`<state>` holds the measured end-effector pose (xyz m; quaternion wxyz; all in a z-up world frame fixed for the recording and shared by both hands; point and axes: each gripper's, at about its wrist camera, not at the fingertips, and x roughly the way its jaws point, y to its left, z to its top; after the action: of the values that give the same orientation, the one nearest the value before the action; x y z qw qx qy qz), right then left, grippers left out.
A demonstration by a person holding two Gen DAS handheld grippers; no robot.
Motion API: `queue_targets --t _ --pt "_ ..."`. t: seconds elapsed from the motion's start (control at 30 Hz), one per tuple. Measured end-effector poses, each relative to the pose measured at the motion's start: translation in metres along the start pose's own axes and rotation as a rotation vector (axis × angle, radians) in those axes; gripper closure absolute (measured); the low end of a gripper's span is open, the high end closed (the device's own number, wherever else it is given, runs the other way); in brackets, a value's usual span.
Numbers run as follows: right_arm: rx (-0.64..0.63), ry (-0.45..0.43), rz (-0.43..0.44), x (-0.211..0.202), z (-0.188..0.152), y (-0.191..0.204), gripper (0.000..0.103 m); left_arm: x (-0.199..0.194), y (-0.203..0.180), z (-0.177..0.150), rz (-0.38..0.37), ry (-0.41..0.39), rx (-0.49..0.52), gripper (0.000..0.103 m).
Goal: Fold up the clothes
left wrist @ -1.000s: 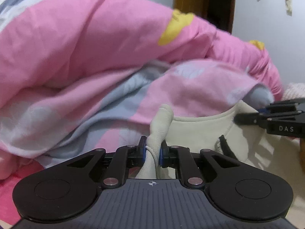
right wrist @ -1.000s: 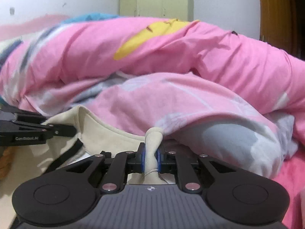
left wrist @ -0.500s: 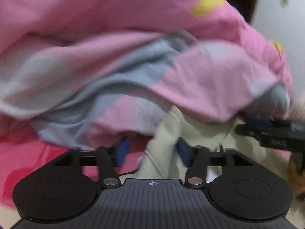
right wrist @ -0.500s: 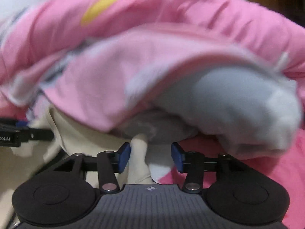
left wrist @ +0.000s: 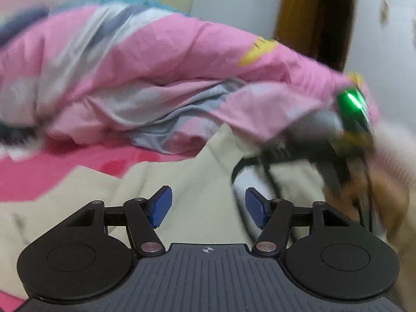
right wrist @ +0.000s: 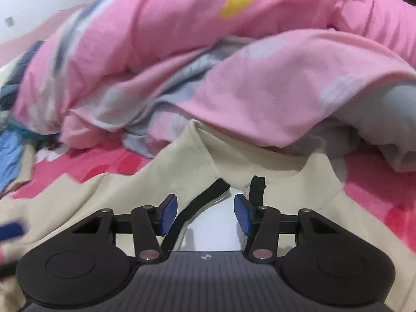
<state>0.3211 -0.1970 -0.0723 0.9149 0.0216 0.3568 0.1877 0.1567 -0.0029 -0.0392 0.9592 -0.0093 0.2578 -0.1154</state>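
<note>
A big pink blanket (right wrist: pixel 182 52) is bunched up along the back of my bed. In front of it, on the red sheet (right wrist: pixel 85 166), lies the cream top (right wrist: pixel 109 197). Its neck (right wrist: pixel 260 166) points at the blanket, and its body runs back toward me (the bottom end is hidden). My right gripper (right wrist: pixel 206 214) hangs over the black neck band (right wrist: pixel 208 192), jaws apart, holding nothing. My left gripper (left wrist: pixel 208 208) is over the cloth too, jaws apart and empty.
</note>
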Motion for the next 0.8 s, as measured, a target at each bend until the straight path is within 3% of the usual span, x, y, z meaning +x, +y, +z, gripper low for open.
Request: queue_targets --t 0.07,0.2,0.27,0.4,0.43,0.47,0.57,0.8 --pt "0.001 -0.018 -0.030 0.013 0.005 -0.001 0.052 0.001 -0.002 -0.011 0.034 -0.017 0.076 0.041" --pt "0.034 -0.052 -0.011 0.030 0.017 -0.010 0.049 0.018 0.019 -0.025 0.074 0.023 0.056 0.041" --pt "0.049 -0.040 0.024 0.038 0.021 -0.015 0.043 0.027 0.035 -0.029 0.060 0.056 -0.005 0.041" --pt "0.057 -0.004 0.079 0.052 0.020 -0.022 0.046 0.033 0.055 -0.034 0.059 0.078 -0.073 0.041" --pt "0.059 -0.006 0.095 0.052 0.019 -0.022 0.056 0.034 0.057 -0.034 0.055 0.079 -0.084 0.041" --pt "0.055 -0.009 0.110 0.050 0.017 -0.021 0.077 0.034 0.058 -0.035 0.051 0.079 -0.092 0.041" --pt "-0.004 -0.027 0.081 0.039 0.014 -0.011 0.095 0.033 0.058 -0.036 0.044 0.077 -0.097 0.041" --pt "-0.155 -0.094 -0.057 -0.006 0.026 0.014 0.097 0.032 0.055 -0.035 0.033 0.071 -0.084 0.041"
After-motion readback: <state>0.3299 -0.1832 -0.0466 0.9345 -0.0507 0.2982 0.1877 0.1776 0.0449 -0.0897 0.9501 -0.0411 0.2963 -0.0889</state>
